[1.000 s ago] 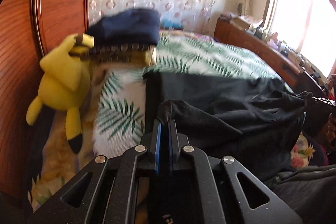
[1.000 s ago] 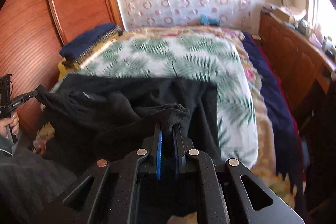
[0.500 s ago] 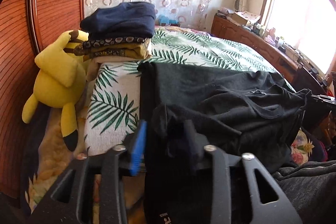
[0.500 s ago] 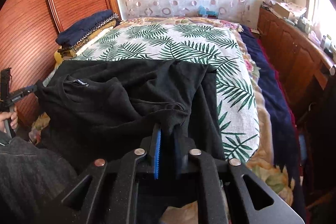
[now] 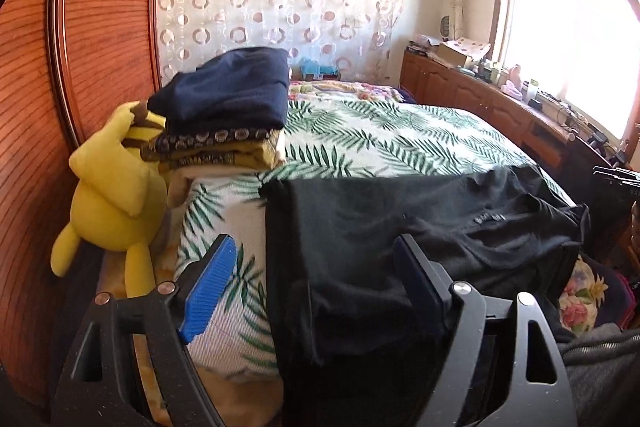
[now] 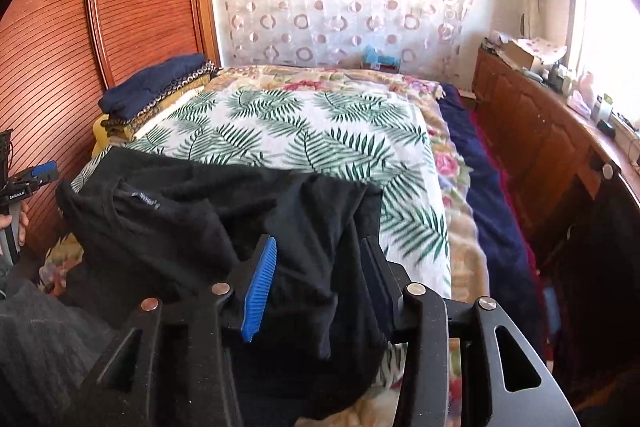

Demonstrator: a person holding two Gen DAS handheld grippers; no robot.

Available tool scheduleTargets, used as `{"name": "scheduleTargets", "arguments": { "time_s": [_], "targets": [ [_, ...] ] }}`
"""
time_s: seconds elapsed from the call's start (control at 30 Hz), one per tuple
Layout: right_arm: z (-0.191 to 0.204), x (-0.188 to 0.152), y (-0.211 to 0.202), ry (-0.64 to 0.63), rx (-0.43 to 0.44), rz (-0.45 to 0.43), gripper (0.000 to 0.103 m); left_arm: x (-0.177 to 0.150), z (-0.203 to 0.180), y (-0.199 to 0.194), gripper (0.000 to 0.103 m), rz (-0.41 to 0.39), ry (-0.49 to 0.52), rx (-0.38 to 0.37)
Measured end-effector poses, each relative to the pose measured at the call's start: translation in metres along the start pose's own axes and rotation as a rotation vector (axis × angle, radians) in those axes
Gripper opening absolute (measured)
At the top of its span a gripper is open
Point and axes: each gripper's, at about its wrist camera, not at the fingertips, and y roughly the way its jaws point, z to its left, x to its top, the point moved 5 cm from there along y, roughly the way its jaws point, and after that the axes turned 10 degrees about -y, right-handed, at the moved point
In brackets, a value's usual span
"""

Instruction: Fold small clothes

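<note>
A black shirt (image 5: pixel 420 227) lies spread over the near end of the bed (image 6: pixel 320 123), on the palm-leaf sheet (image 5: pixel 384 143), with its lower edge hanging over the near side of the mattress. The left gripper (image 5: pixel 316 275) has just been opening; its 2 jaws stand wide apart, the blue pad on the left over the leaf sheet and the dark pad on the right over the cloth, with the shirt's left edge lying loose between them and neither pad pressing on it. The right gripper (image 6: pixel 316 275) has also just been opening; its jaws stand apart, and a fold of the shirt's right side droops between them without being pinched. In the right wrist view the neck label of the shirt shows near its left end, and a hand (image 6: pixel 16 227) holds the left gripper's handle at the far left edge. At the far left corner of the bed a stack of folded clothes (image 5: pixel 224 115) sits against the wooden headboard (image 5: pixel 80 67), navy on top of patterned yellow pieces. A yellow plush toy (image 5: pixel 112 195) leans just left of that stack. No container holds any garment here.
</note>
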Motion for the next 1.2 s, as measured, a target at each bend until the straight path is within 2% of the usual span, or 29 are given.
{"name": "scheduleTargets", "arguments": {
  "time_s": [0.17,0.27,0.33,0.4,0.53,0.57,0.6,0.63,0.67,0.77,0.87,0.93,1.03,1.1,1.17,1.2],
  "targets": [
    [-0.005,0.011,0.040,0.019,0.021,0.009,0.046,0.018,-0.003,0.019,0.082,0.003,-0.004,-0.014],
    [-0.013,0.013,0.076,0.047,0.025,0.060,0.045,0.025,-0.002,0.028,0.082,0.011,-0.015,-0.011],
    [-0.018,0.012,0.098,0.068,0.026,0.100,0.038,0.027,-0.002,0.032,0.081,0.012,-0.016,-0.006],
    [-0.022,0.009,0.118,0.085,0.015,0.139,0.037,0.027,-0.003,0.034,0.081,0.015,-0.016,-0.005],
    [-0.026,0.006,0.137,0.113,0.031,0.164,0.035,0.026,-0.006,0.038,0.082,0.026,-0.007,-0.001],
    [-0.027,0.006,0.136,0.124,0.042,0.151,0.032,0.026,-0.007,0.039,0.082,0.028,-0.002,0.003],
    [-0.027,0.007,0.133,0.132,0.054,0.135,0.023,0.026,-0.008,0.040,0.082,0.030,0.000,0.004],
    [-0.028,0.008,0.131,0.135,0.063,0.120,0.009,0.026,-0.008,0.041,0.082,0.031,0.001,0.006],
    [-0.032,0.012,0.130,0.133,0.067,0.109,0.004,0.027,-0.008,0.042,0.082,0.032,0.002,0.007],
    [-0.038,0.014,0.110,0.148,0.043,0.029,0.003,0.031,-0.008,0.044,0.081,0.024,-0.002,0.009],
    [-0.058,0.012,0.079,0.245,0.007,-0.058,0.003,0.037,-0.004,0.051,0.081,0.027,-0.012,-0.019],
    [-0.066,0.003,0.083,0.277,0.017,-0.019,0.003,0.042,0.000,0.059,0.081,0.039,-0.006,-0.018],
    [-0.065,-0.009,0.096,0.239,-0.018,0.057,0.003,0.052,0.009,0.071,0.082,0.059,0.008,0.003],
    [-0.067,-0.013,0.099,0.229,-0.047,0.078,0.003,0.055,0.015,0.080,0.082,0.082,0.008,0.003],
    [-0.068,-0.010,0.096,0.226,-0.056,0.071,0.011,0.056,0.018,0.088,0.079,0.111,0.010,-0.004],
    [-0.069,-0.010,0.095,0.226,-0.060,0.069,0.024,0.055,0.020,0.093,0.076,0.127,0.012,-0.003]
  ]
}}
